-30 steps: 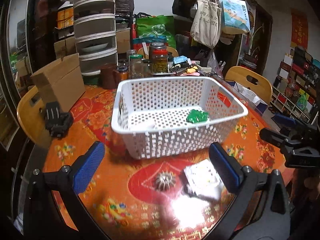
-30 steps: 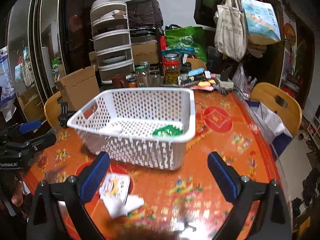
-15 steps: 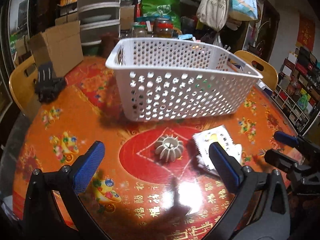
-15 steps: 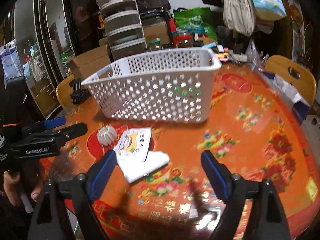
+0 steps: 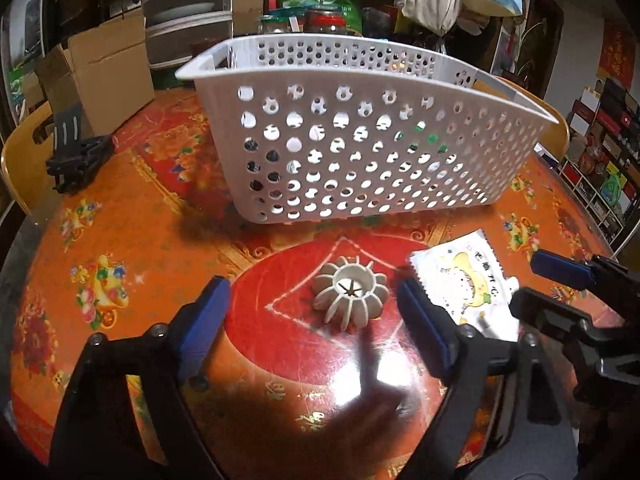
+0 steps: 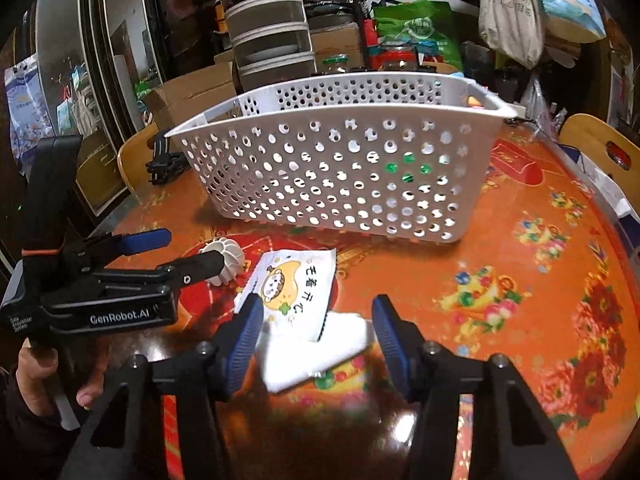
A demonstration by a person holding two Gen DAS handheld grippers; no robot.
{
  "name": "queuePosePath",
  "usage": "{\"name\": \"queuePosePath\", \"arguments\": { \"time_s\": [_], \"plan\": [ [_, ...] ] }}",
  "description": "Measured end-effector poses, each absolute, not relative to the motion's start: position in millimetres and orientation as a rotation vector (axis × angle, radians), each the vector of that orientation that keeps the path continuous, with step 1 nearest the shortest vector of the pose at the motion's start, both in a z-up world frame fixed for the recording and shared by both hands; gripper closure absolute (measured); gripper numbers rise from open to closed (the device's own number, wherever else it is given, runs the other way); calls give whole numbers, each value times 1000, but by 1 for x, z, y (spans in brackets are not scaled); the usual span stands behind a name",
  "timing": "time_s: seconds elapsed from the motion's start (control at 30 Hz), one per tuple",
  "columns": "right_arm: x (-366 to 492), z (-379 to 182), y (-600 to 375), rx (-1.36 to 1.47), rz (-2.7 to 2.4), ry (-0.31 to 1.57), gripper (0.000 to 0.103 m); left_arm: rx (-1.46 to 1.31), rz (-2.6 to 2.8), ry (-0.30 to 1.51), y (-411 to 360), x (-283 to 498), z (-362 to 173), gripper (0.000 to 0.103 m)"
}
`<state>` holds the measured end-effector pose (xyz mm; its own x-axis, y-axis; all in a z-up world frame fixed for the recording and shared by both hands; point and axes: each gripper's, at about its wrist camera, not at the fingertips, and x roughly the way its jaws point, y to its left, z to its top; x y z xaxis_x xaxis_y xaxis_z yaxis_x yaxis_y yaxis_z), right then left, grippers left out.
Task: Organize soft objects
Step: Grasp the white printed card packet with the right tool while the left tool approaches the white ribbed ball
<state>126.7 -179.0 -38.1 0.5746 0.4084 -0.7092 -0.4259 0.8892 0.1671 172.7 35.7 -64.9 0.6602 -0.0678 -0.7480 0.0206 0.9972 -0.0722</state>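
Both grippers have dropped low toward the near edge of the table (image 5: 120, 240) since a second ago; basket now seen side-on, not from above.

Left gripper (image 5: 312, 316): fingers spread wide, holding nothing, straddling the white ribbed ball (image 5: 351, 295), which sits on the red medallion near the table's front edge. No contact visible.

Right gripper (image 6: 316, 324): also spread wide, empty, fingers on either side of the white folded cloth (image 6: 316, 354). The snack packet (image 6: 294, 284) with the yellow cartoon lies partly over the cloth's far end, just beside the ball.

White perforated basket (image 6: 340, 176) stands mid-table behind all three, its near wall between the items and its inside. Something green inside (image 6: 408, 168), only glimpsed through the holes.

Around: black clip gadget (image 5: 76, 152) at the left edge, cardboard box (image 5: 104, 68) behind it, jars (image 6: 394, 60) and stacked drawers (image 6: 268, 28) at the far edge, wooden chair (image 6: 600, 152) at the right.
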Motion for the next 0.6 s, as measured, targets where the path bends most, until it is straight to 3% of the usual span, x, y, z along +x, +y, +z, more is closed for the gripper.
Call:
{"name": "queuePosePath", "arguments": {
  "time_s": [0.33, 0.53, 0.6],
  "plan": [
    [151, -52, -165, -31, 516, 867, 55, -38, -70, 851, 32, 180, -70, 29],
    [150, -56, -158, -51, 535, 863, 77, -26, -77, 858, 29, 179, -71, 31],
    [147, -54, -158, -57, 534, 845, 89, -22, -78, 861, 28, 179, -72, 31]
  ]
}}
